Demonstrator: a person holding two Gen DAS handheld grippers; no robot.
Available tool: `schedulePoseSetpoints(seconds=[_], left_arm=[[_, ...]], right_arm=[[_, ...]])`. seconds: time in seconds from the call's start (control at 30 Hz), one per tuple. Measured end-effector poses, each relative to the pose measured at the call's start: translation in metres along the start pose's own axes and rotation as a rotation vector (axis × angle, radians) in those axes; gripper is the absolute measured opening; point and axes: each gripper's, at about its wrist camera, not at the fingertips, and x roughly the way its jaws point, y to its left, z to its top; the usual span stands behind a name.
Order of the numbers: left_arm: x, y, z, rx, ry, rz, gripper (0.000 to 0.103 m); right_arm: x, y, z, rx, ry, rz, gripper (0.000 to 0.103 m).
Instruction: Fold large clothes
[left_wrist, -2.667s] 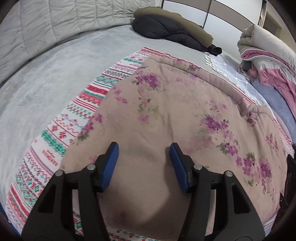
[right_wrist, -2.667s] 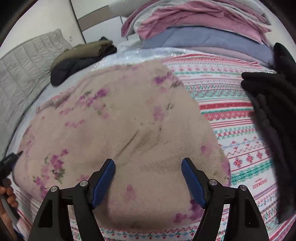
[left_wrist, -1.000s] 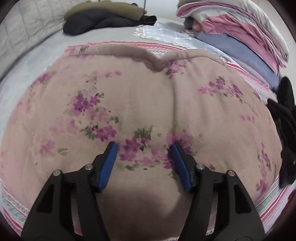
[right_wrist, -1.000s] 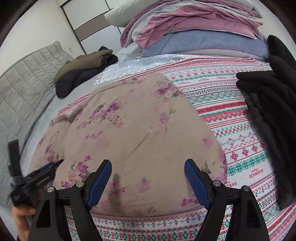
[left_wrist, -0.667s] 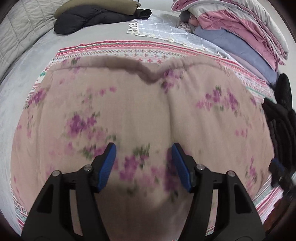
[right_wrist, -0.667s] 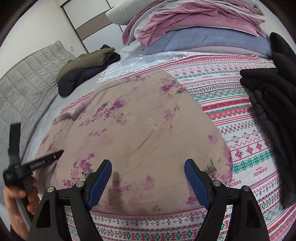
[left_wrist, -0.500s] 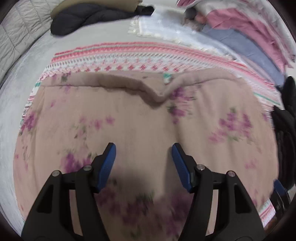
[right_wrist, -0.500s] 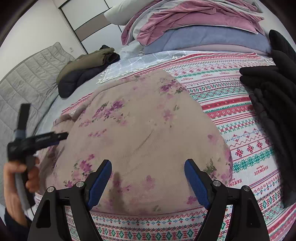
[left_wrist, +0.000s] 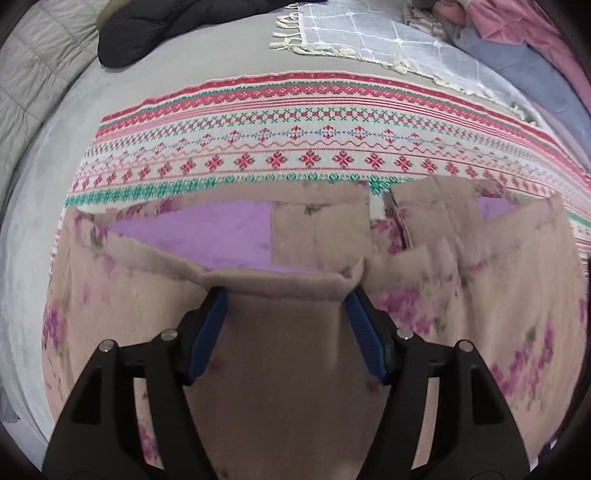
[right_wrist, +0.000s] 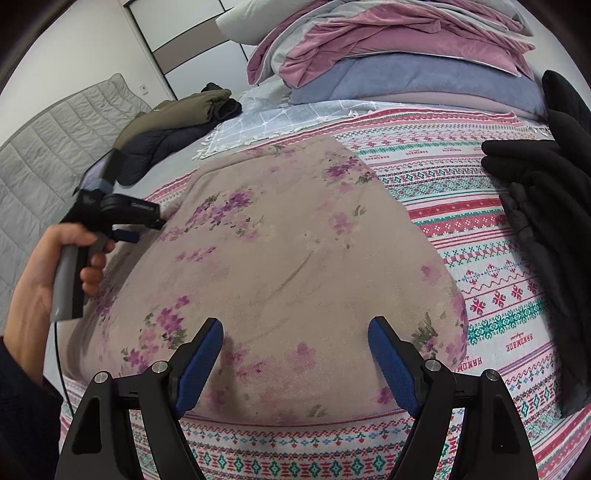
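Floral garment (right_wrist: 295, 258) is spread flat on the patterned blanket (right_wrist: 498, 229). Its waistband edge sits between the left gripper (left_wrist: 286, 310), whose jaws are opening; the right gripper (right_wrist: 295, 332) is held wide above it, gripping nothing.

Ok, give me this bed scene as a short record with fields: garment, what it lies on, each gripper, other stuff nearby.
garment: beige floral garment, purple lining showing at its far edge
lies on: patterned blanket
left gripper: jaws opening, garment edge between them
right gripper: open, above the garment
nearby: dark jacket, stacked bedding, black clothes
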Motion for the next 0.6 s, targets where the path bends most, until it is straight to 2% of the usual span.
schedulePoseSetpoints(seconds=[0.1, 0.2, 0.37, 0.43, 0.5, 0.6], left_arm=[[0.017, -0.005, -0.001, -0.022, -0.016, 0.036, 0.072], [0.019, -0.01, -0.006, -0.03, -0.074, 0.079, 0.073], [0.013, -0.006, -0.006, -0.028, -0.077, 0.071, 0.073], [-0.002, -0.003, -0.008, -0.016, -0.066, 0.042, 0.072], [-0.023, 0.011, -0.012, -0.045, -0.068, -0.018, 0.072], [-0.077, 0.037, -0.051, -0.093, -0.124, -0.15, 0.072]], right_arm=[[0.002, 0.002, -0.001, -0.011, 0.003, -0.009, 0.082], [0.002, 0.003, -0.001, -0.02, 0.002, -0.012, 0.082], [0.003, 0.001, -0.002, -0.015, 0.008, -0.008, 0.082], [0.003, 0.0, -0.003, -0.017, 0.006, -0.005, 0.082], [0.003, -0.002, -0.003, -0.009, 0.008, 0.002, 0.082], [0.002, -0.008, -0.001, 0.02, 0.006, 0.01, 0.082]])
